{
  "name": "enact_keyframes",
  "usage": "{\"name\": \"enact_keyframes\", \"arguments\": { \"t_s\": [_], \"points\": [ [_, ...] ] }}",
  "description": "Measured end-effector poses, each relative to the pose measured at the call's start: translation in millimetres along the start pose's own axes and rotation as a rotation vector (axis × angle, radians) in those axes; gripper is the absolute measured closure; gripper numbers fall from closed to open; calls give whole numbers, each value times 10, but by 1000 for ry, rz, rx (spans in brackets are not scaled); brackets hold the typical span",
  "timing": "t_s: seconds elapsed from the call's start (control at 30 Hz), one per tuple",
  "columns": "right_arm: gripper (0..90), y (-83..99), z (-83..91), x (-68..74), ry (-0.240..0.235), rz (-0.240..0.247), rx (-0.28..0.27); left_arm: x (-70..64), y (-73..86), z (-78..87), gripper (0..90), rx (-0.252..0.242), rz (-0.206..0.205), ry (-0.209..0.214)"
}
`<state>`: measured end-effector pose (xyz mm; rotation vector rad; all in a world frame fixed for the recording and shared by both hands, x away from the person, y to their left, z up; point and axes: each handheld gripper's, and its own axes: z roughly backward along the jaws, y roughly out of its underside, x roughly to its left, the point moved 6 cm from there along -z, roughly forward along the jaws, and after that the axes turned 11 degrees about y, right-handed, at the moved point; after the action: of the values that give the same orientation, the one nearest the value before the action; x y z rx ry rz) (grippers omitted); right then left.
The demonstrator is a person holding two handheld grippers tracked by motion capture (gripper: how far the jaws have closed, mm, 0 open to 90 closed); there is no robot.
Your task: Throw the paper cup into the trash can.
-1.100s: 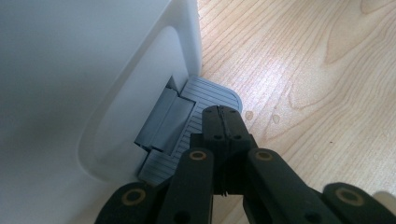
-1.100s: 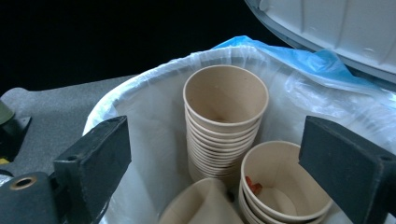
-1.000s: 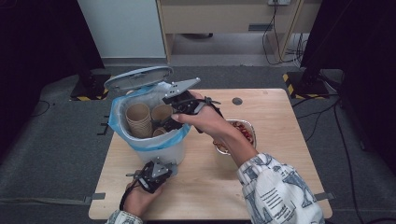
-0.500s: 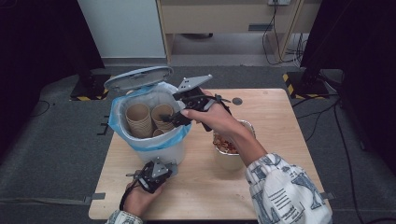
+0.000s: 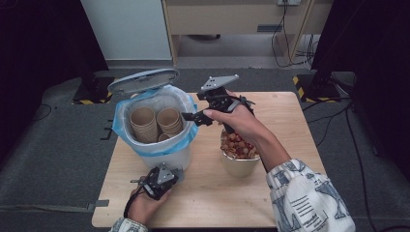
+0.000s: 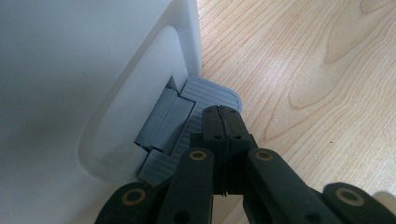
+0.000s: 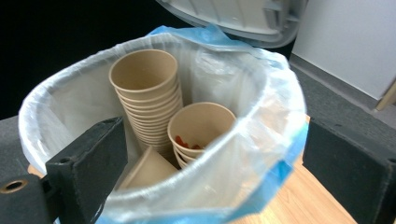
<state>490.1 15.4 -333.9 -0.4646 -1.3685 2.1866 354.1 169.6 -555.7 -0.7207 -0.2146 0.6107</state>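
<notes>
**Pedal Pressed, Bin Lid Up**

The white pedal bin (image 5: 159,145) stood at the left of the wooden table (image 5: 285,111), its grey lid (image 5: 143,79) raised. Its blue-edged liner (image 7: 261,186) held stacked paper cups (image 7: 147,88); a shorter stack (image 7: 201,123) showed red bits inside. The left gripper (image 6: 223,116), jaws pressed together, rested its tips on the ribbed grey foot pedal (image 6: 212,93) at the bin's base. The right gripper (image 5: 196,117) hung at the bin's rim, jaws spread wide and empty. Beside the bin stood a paper cup of snacks (image 5: 238,154).
</notes>
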Motion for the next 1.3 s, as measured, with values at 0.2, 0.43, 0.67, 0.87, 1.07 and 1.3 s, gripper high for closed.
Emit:
{"name": "enact_keyframes", "arguments": {
  "t_s": [0.2, 0.43, 0.67, 0.87, 1.07, 1.3],
  "points": [
    [70, 63, 75, -162, 42, -10, 5, 0, 0, 0, 899, 0, 0, 0],
    [71, 103, 159, -277, 71, -20, 3, -1, 0, 0, 898, 1, -1, -1],
    [70, 158, 207, -353, 92, -21, 10, 0, 1, 3, 899, 3, 0, 0],
    [70, 208, 249, -424, 108, -23, 19, -1, 1, 3, 899, 3, 0, -1],
    [70, 270, 320, -527, 131, -35, 20, 1, 1, 1, 898, 0, 0, 0],
    [70, 344, 396, -634, 153, -55, 23, 1, 0, 1, 898, -1, 2, -1]
  ]
}}
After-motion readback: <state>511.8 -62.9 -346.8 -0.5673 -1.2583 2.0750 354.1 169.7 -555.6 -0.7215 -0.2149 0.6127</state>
